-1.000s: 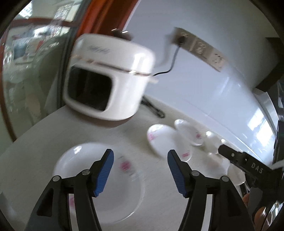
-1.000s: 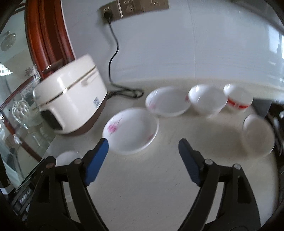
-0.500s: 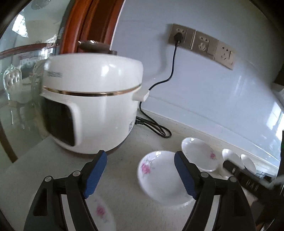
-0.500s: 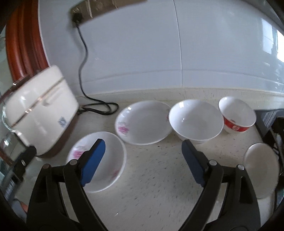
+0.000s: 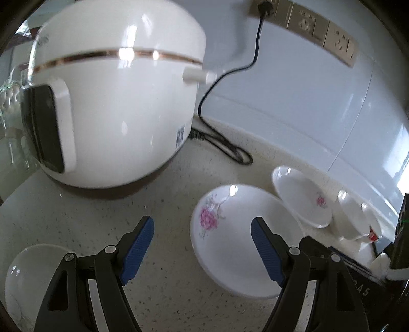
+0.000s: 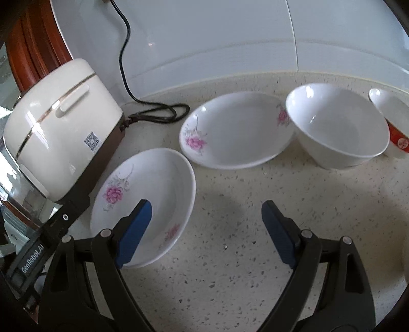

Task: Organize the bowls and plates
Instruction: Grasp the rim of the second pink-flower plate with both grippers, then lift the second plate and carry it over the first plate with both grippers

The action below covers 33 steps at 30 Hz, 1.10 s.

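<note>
Plates: two white floral plates lie on the speckled surface (image 6: 230,255); the near plate (image 6: 153,194) sits just beside the rice cooker (image 6: 58,138), and the far plate (image 6: 235,130) lies behind it, their rims close together.
Bowls: a plain white bowl (image 6: 337,127) stands to the right of the far plate, its rim touching or nearly touching it; a red-banded bowl (image 6: 393,122) stands beside that, at the frame edge.
Small dish: a white dish (image 5: 28,281) rests apart from the row, in front of the cooker.
Left claw (image 5: 202,250): spread wide, empty, hovering over the near plate's left edge.
Right claw (image 6: 204,229): spread wide, empty, above bare surface with its left finger over the near plate.
Cord (image 6: 153,112): black, running from the wall socket (image 5: 265,7) to the cooker's rear.
</note>
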### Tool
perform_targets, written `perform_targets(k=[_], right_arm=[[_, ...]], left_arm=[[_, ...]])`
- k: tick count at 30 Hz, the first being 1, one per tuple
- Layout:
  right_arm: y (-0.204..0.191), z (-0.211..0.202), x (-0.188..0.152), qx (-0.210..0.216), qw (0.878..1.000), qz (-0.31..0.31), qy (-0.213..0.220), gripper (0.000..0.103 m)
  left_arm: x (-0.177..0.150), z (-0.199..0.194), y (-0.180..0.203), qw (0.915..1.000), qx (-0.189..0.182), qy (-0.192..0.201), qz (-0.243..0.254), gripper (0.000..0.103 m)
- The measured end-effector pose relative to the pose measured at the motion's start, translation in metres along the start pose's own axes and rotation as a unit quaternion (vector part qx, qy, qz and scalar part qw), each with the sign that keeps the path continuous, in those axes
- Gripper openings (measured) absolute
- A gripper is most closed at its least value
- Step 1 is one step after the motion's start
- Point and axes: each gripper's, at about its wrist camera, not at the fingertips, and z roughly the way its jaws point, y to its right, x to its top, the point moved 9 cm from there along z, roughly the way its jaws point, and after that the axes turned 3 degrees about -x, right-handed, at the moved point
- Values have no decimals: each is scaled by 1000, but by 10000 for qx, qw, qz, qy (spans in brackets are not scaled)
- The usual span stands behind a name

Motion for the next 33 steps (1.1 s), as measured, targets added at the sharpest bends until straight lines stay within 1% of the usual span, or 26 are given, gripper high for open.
perform_targets(k=[2,4,6,7,9,13,14,15,17,20,22,25,26,29,31,33], right_arm=[[0,4,0,-25,10000,-8,-30,89],[1,7,1,-46,10000,-25,-77,89],[1,10,0,7,9999,-24,-143,88],[0,9,1,36,9999,-45,-110,87],[-2,9,1,64,9999,-83,-137,86],[-8,12,0,76,9996,-238,-154,80],[-11,13,1,70,9995,-271,-155,78],[-13,14,0,95,9994,-306,-163,75],[-16,17,0,152,9991,-356,-175,73],[-15,15,0,199,9990,-348,-171,72],[-15,16,0,202,9990,-361,-171,70],[-17,16,-1,251,9986,-421,-191,59],[-18,17,-1,274,9984,-441,-204,54],[-21,19,-1,319,9981,-478,-225,51],[-22,21,-1,361,9978,-491,-245,46],[-24,22,-2,419,9974,-514,-275,39]], left_arm=[[-3,5,-2,9999,16,-134,-49,78],[-3,7,-4,9998,87,-151,-54,78],[-3,9,-2,9998,103,-172,-11,78],[-4,11,-1,9997,96,-204,-10,78],[-7,17,-2,9994,137,-323,-5,76],[-13,26,-1,9985,173,-518,24,69],[-13,27,0,9984,173,-533,47,64],[-13,28,1,9985,121,-542,37,62],[-16,32,2,9977,32,-671,-11,51],[-17,33,5,9976,-26,-686,22,50],[-17,34,7,9975,-90,-703,47,47],[-19,36,14,9969,-194,-751,121,39],[-19,36,15,9969,-192,-751,144,39],[-19,37,16,9967,-219,-759,161,38],[-20,37,17,9967,-226,-764,181,38],[-20,37,19,9965,-241,-776,204,35]])
